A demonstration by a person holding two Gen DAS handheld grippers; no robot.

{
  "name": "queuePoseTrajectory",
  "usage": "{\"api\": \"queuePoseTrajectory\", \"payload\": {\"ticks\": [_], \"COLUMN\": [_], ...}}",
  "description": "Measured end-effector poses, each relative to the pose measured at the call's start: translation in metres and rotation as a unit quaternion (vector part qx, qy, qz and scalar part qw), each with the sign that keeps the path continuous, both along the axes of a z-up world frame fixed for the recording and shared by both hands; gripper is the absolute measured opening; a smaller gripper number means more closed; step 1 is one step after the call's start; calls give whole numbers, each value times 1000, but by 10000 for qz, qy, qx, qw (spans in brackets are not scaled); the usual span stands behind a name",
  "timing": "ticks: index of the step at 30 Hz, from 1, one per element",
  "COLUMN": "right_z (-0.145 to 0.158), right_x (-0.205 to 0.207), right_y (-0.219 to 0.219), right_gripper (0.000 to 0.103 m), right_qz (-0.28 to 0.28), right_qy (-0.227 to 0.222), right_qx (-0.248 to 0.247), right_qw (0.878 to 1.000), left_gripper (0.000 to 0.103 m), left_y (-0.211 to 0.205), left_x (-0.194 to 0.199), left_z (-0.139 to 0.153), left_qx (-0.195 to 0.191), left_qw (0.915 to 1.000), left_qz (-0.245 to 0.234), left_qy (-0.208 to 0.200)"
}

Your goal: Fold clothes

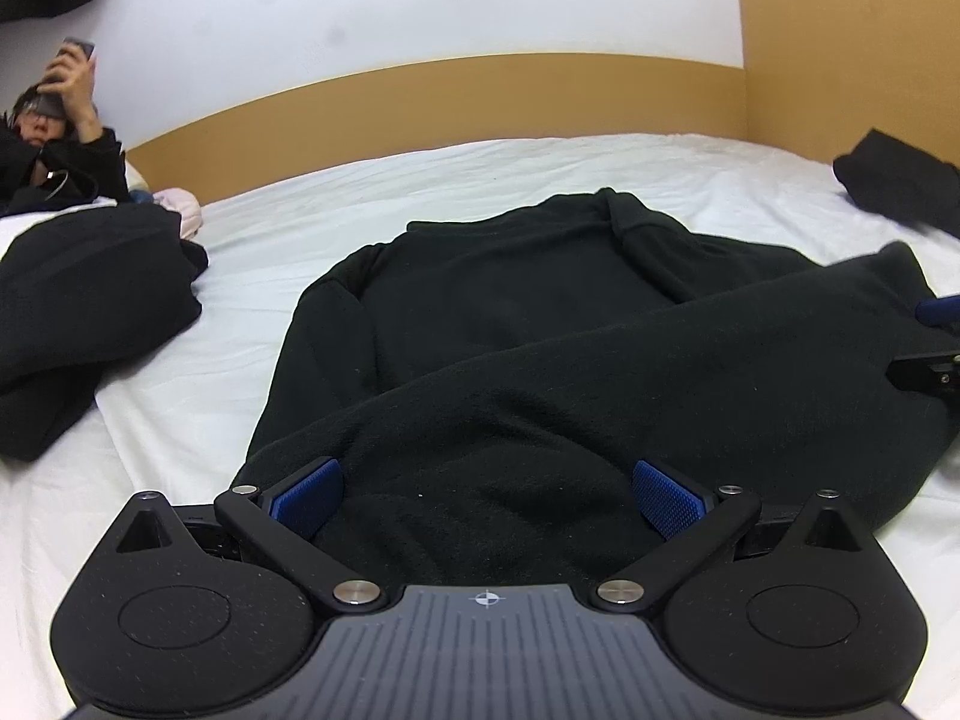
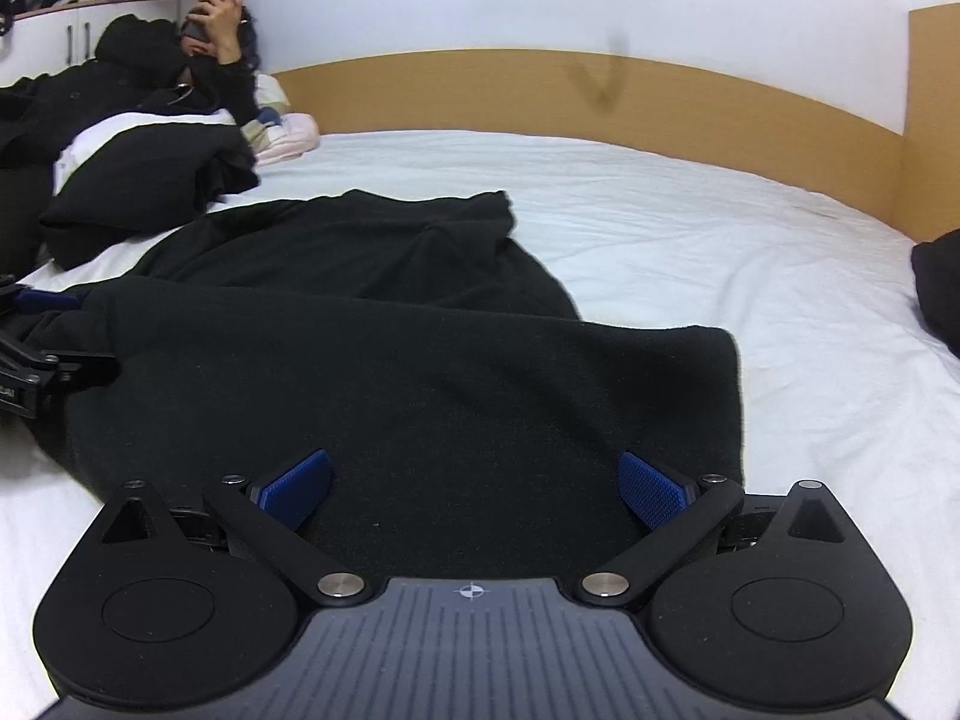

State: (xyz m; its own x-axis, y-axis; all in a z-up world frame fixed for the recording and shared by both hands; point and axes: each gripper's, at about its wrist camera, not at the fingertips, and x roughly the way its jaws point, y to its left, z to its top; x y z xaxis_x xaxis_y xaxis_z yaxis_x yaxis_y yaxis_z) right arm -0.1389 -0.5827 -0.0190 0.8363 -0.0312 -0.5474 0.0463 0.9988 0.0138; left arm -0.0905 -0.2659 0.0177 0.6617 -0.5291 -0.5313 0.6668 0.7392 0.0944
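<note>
We note the black garment [image 1: 540, 330] spread on the white bed sheet [image 1: 210, 372], its lower half folded up across the body. Left gripper [image 1: 487, 495] and right gripper [image 2: 474, 489] both stand spread wide, pads clear of the fabric. Its near hem is hidden behind each gripper body. A dark pile [image 1: 900, 180] at the edge is cut off.
</note>
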Motion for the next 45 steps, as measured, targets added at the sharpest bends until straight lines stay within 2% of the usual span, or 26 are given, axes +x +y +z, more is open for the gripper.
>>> {"api": "queuePoseTrajectory", "payload": {"ticks": [2, 5, 9, 11, 13, 15, 17, 21, 26, 29, 30, 32, 34, 37, 41, 45], "right_z": [0, 0, 0, 0, 0, 0, 0, 0, 0, 0, 0, 0, 0, -1, -1, -1], "right_x": [-2, -3, -8, -8, -8, -8, -7, -8, -9, -9, -9, -8, -8, -8, -7, -6], "right_y": [-1, -6, -9, -8, -8, -7, -6, -7, -7, -7, -7, -7, -7, -8, -8, -7], "right_gripper": [103, 103, 103, 103, 103, 103, 103, 103, 103, 103, 103, 103, 103, 103, 103, 103], "right_qz": [-210, -183, -170, -172, -172, -174, -175, -174, -174, -174, -174, -171, -170, -172, -173, -172], "right_qy": [-1, 54, 67, 67, 69, 75, 82, 80, 81, 81, 82, 85, 86, 90, 94, 100], "right_qx": [-78, 128, 249, 232, 234, 239, 227, 253, 252, 255, 254, 249, 253, 262, 262, 272], "right_qw": [9997, 9997, 9995, 9996, 9996, 9995, 9996, 9995, 9995, 9995, 9995, 9995, 9995, 9995, 9995, 9994], "left_gripper": [103, 103, 102, 102, 102, 102, 102, 102, 103, 103, 103, 103, 103, 103, 103, 103], "left_y": [2, 3, -6, -10, -15, -25, -37, -48, -40, -15, -6, -2, -9, -22, -26, -21], "left_x": [0, 0, -4, -13, -24, -26, -21, -9, -8, 6, 10, 15, 13, 7, 9, 13], "left_z": [0, 1, 7, 17, 26, 27, 18, 0, 3, 6, 7, 8, 6, -1, -3, -2], "left_qx": [-35, -48, 189, 112, -156, -273, -220, -31, 284, 122, 17, 53, 315, 494, 471, 346], "left_qw": [10000, 9999, 9997, 9994, 9991, 9991, 9991, 9995, 9991, 9980, 9980, 9986, 9988, 9980, 9980, 9989], "left_qz": [54, 102, 127, 172, -36, -295, -346, 80, 313, 587, 557, 378, 320, 360, 383, 325], "left_qy": [-12, 17, -96, -284, -390, -160, 103, 297, 101, 192, 296, 364, 171, -148, -172, -17]}}
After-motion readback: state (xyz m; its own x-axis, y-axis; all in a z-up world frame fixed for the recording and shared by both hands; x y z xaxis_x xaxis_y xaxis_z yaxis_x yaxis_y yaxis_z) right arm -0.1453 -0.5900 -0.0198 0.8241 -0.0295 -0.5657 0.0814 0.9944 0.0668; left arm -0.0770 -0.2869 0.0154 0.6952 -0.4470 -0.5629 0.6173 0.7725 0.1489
